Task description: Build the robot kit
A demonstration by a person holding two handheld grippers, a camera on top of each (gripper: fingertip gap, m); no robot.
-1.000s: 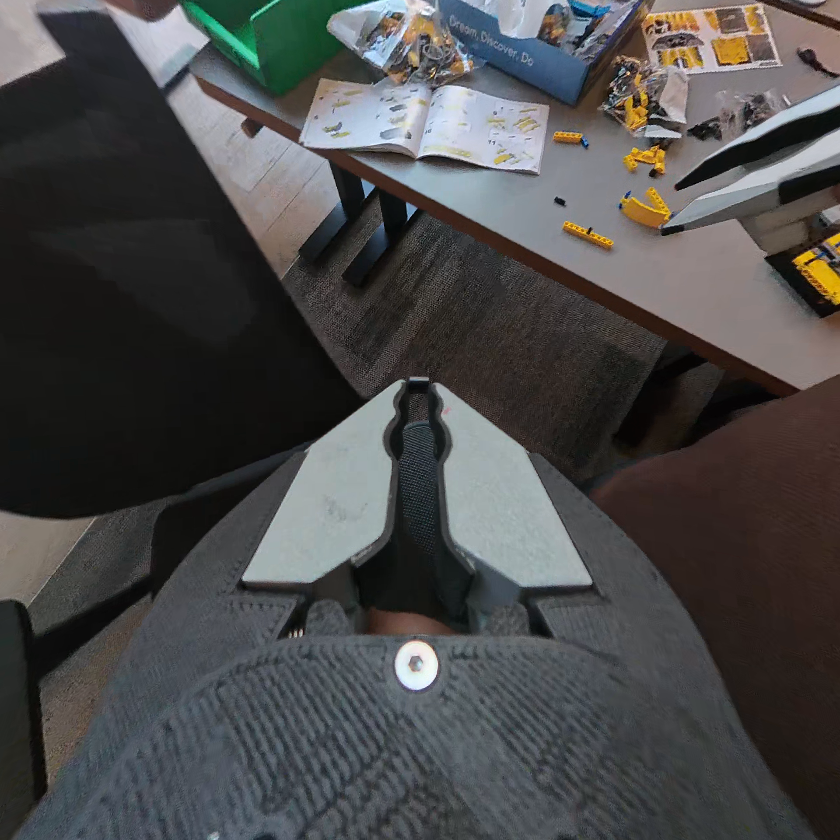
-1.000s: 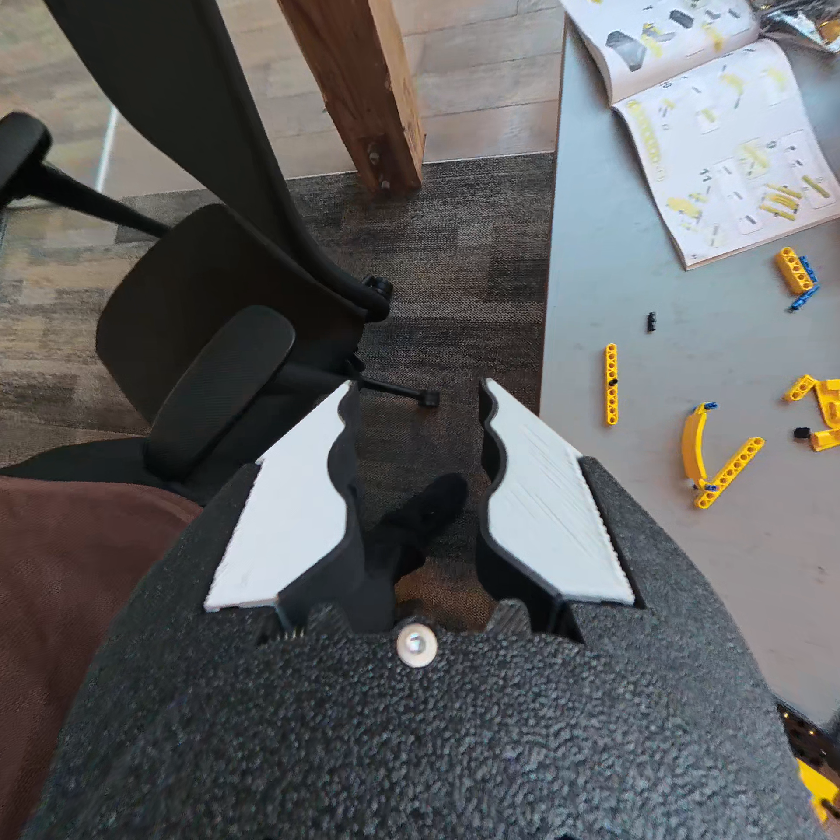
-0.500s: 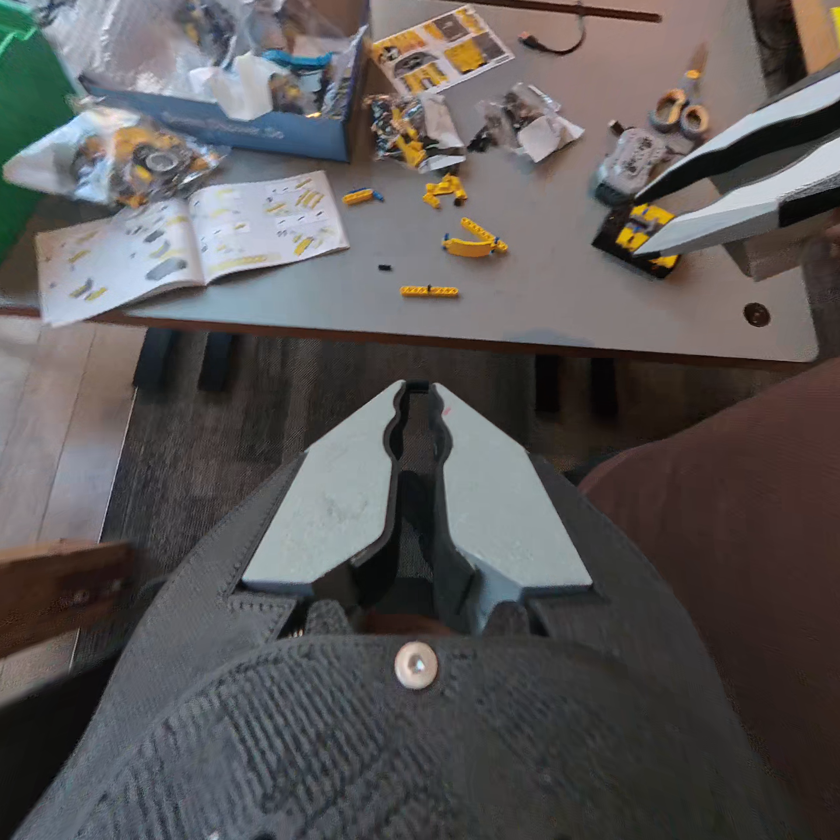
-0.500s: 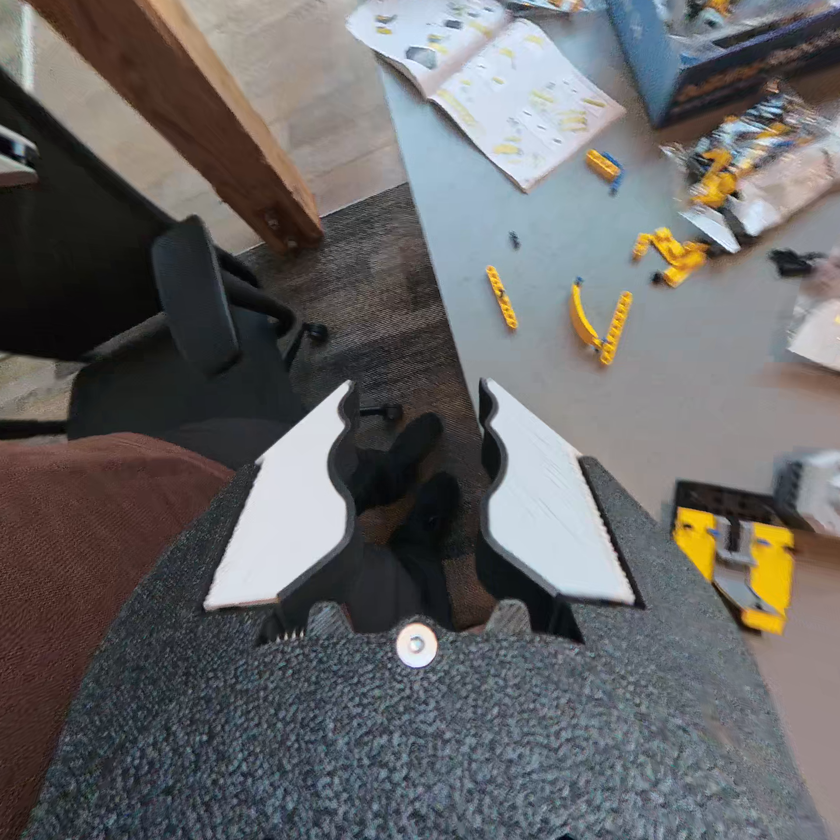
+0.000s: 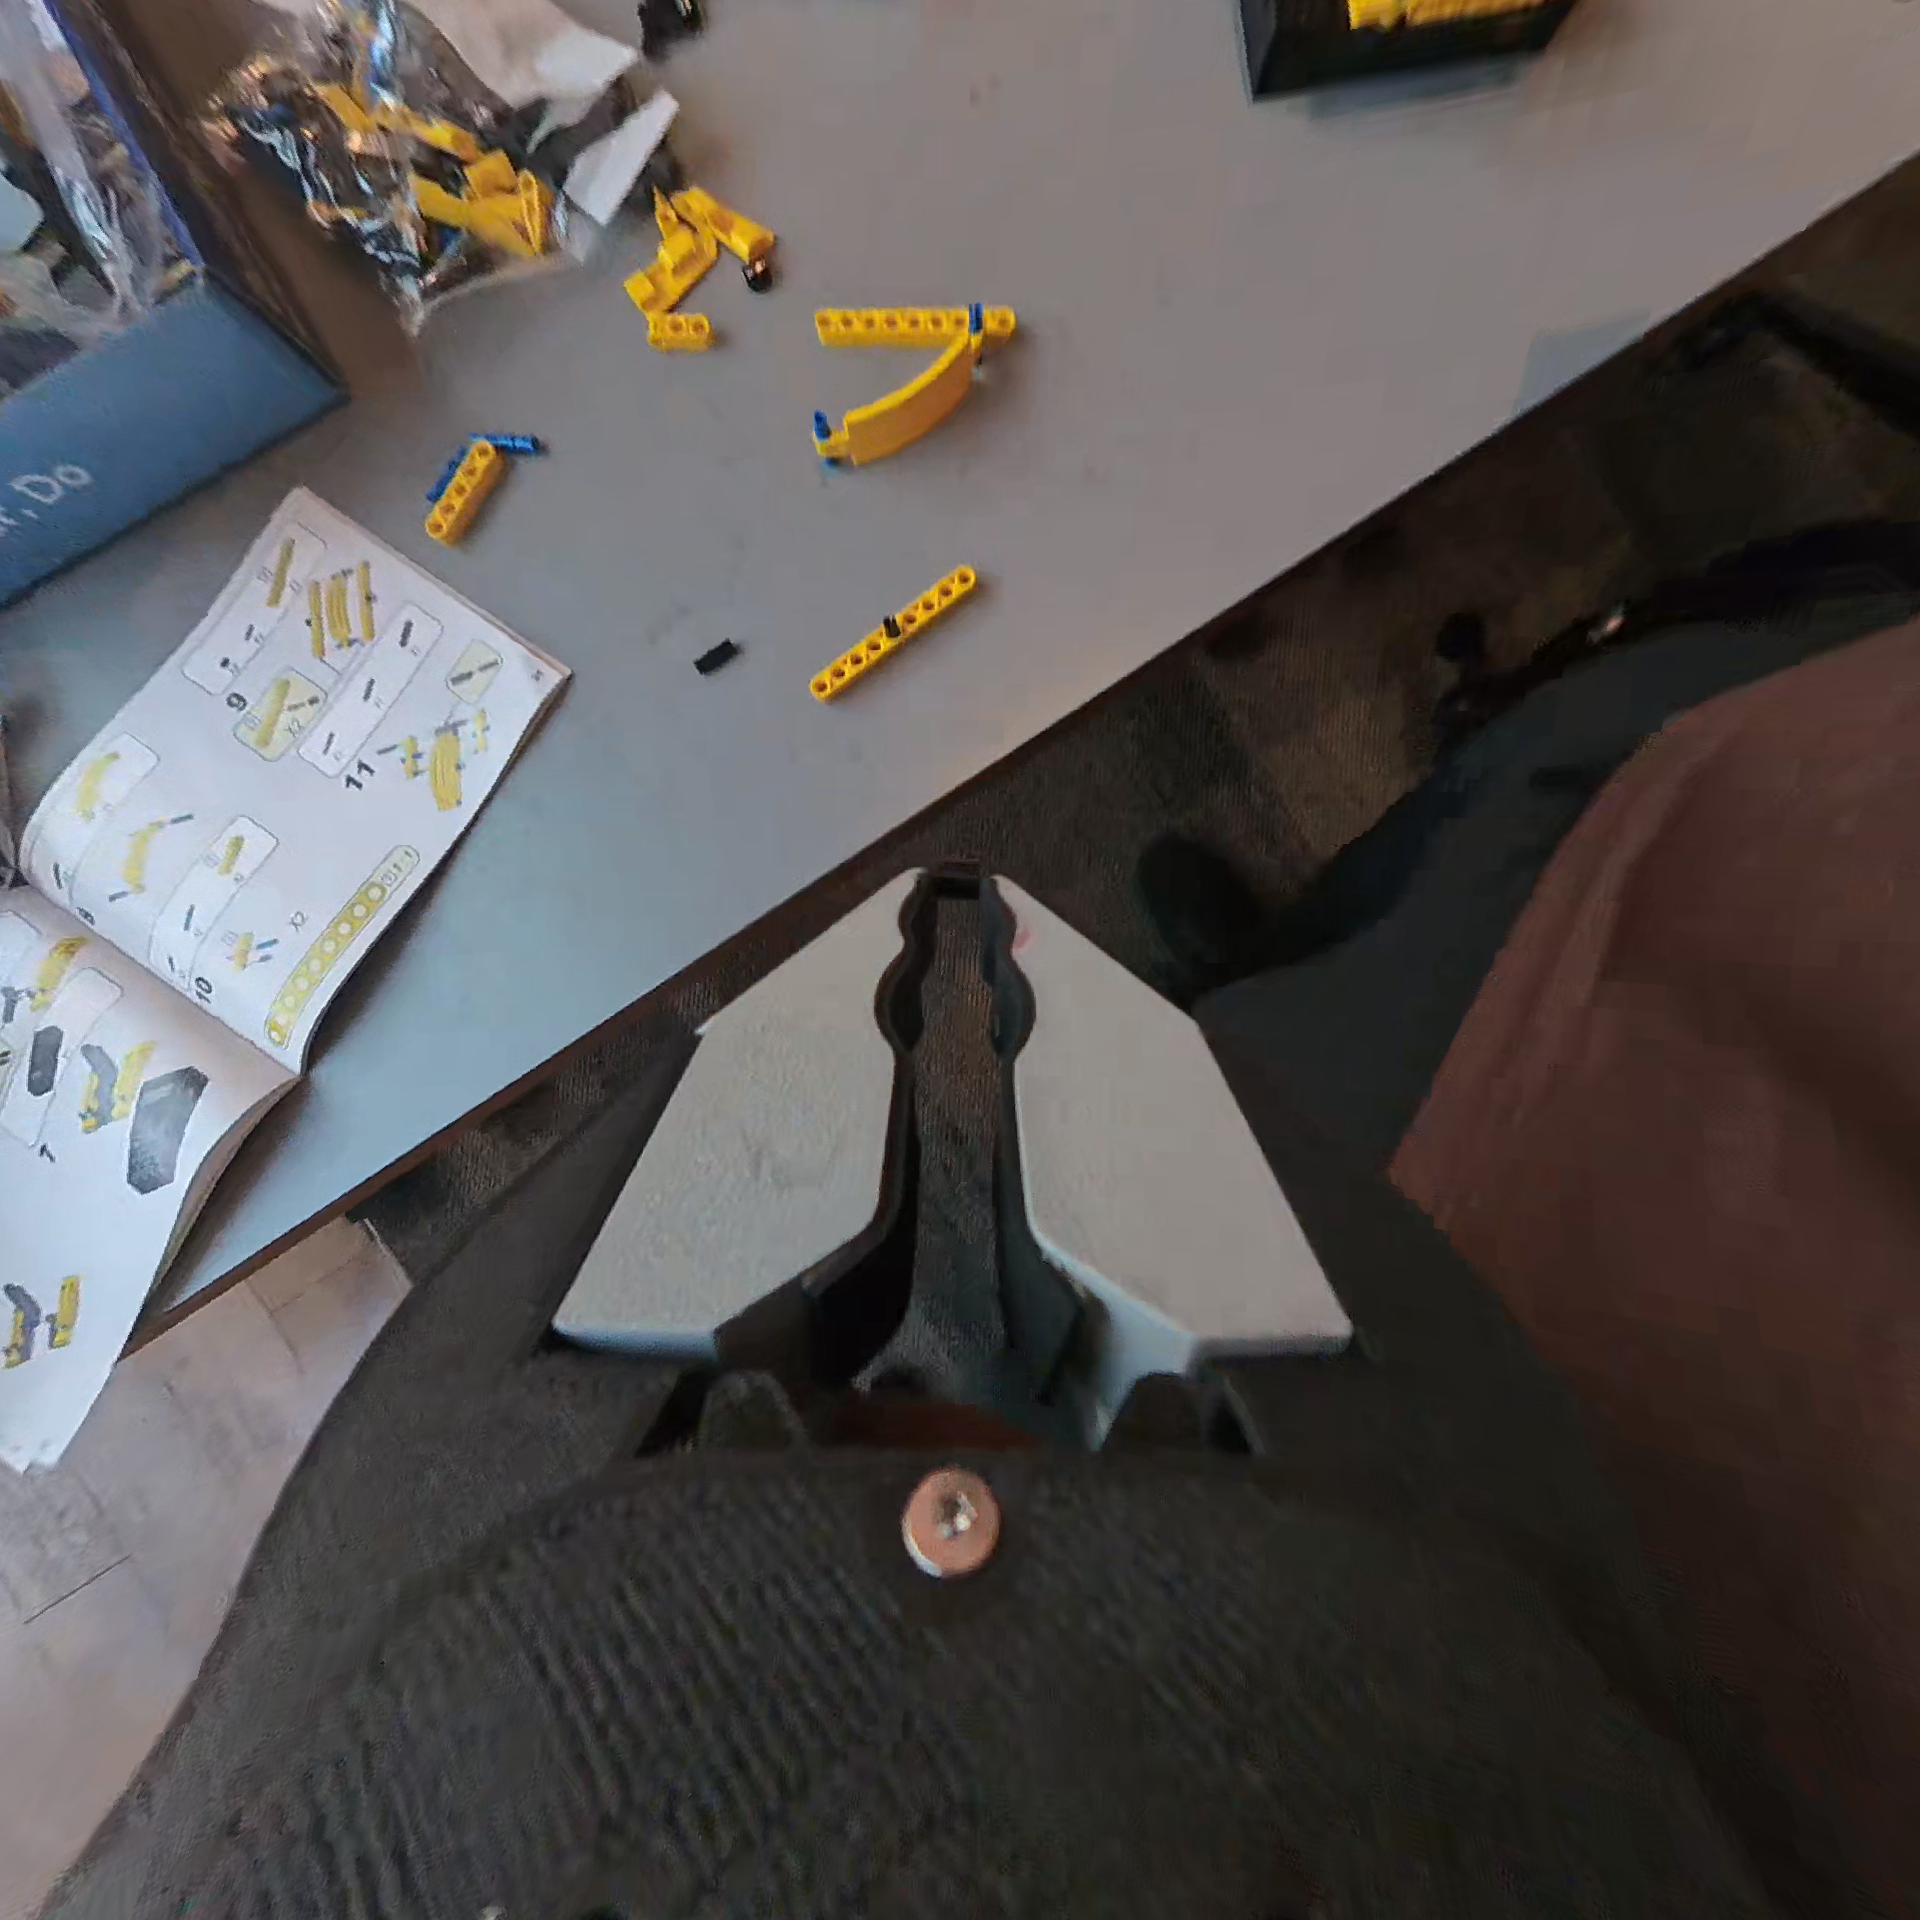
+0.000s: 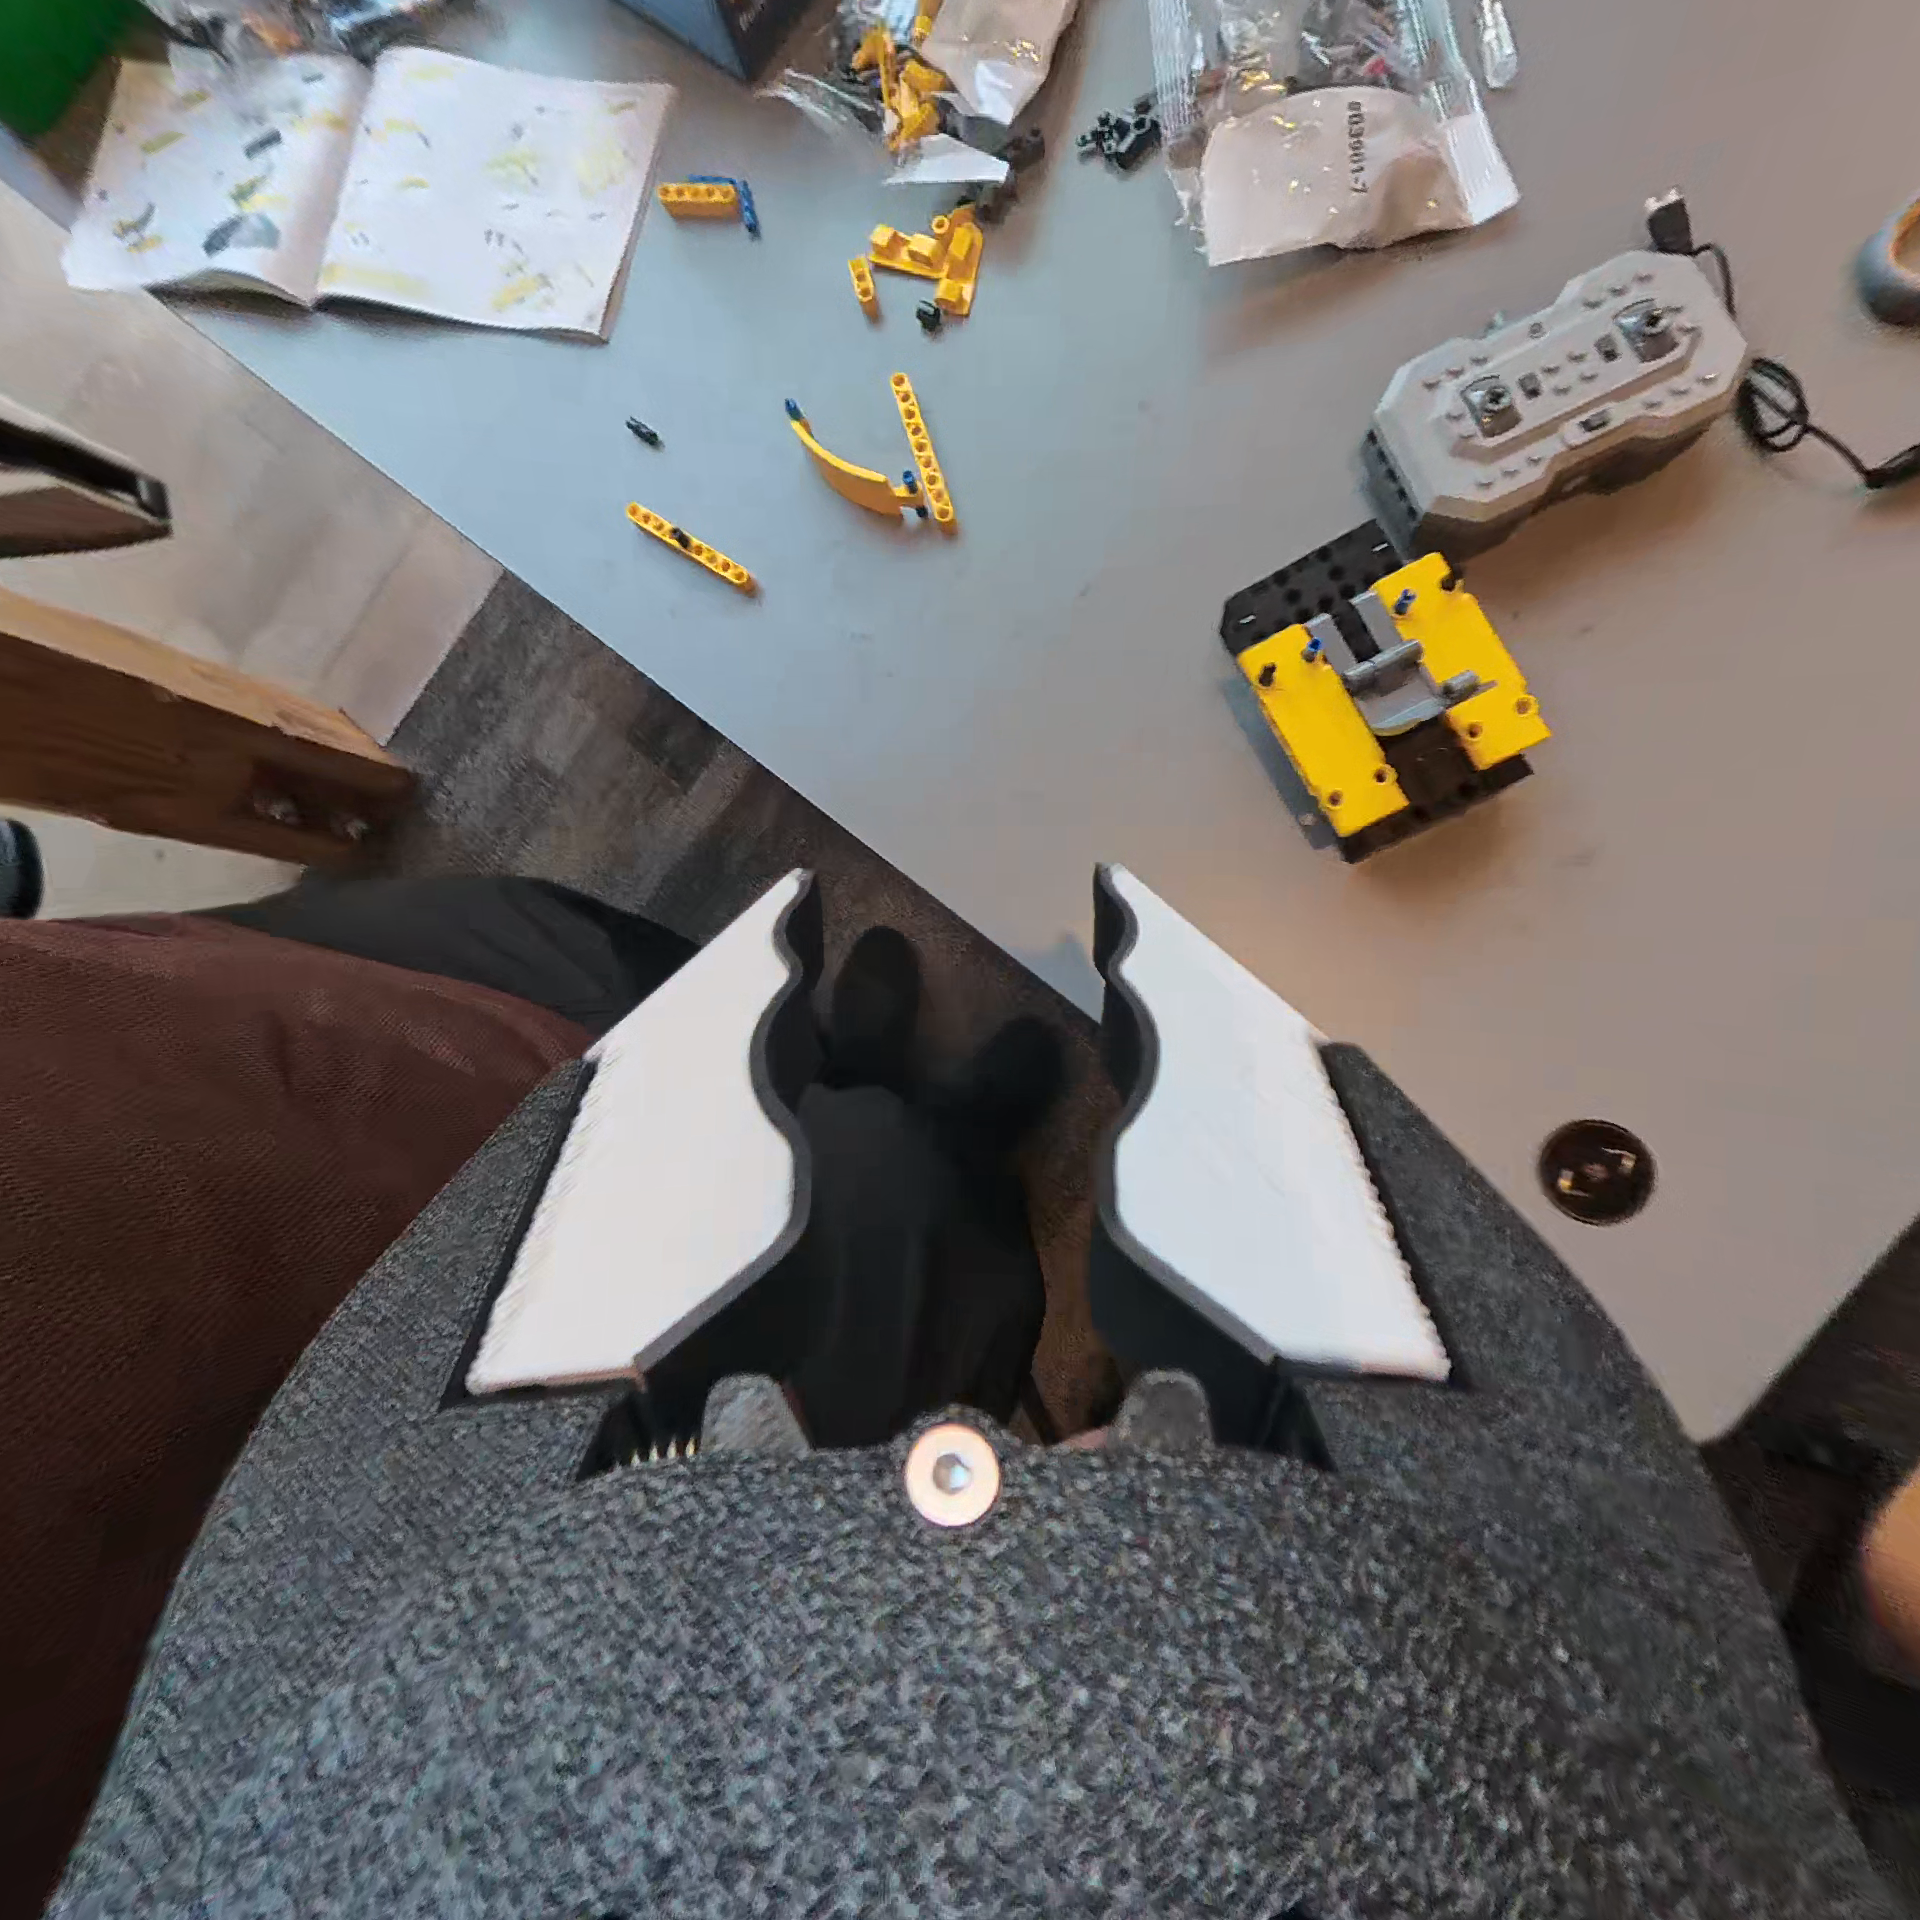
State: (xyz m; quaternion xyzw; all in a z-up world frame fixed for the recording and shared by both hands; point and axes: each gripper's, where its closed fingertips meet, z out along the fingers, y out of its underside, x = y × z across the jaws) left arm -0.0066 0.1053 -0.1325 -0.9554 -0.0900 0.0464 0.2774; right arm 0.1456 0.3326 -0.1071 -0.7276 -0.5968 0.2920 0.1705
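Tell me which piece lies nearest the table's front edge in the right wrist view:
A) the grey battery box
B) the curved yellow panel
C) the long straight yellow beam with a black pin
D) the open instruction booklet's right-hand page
C: the long straight yellow beam lies just inside the grey table's front edge, nearer to it than the curved yellow panel or the grey battery box.

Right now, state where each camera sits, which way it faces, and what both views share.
Left wrist view: on the left hand-held gripper, shut, off the grey table's edge, facing the open instruction booklet; brown trouser leg shows.
Right wrist view: on the right hand-held gripper, open, facing the yellow-and-black brick assembly.
Shared: long yellow holed beam, booklet.
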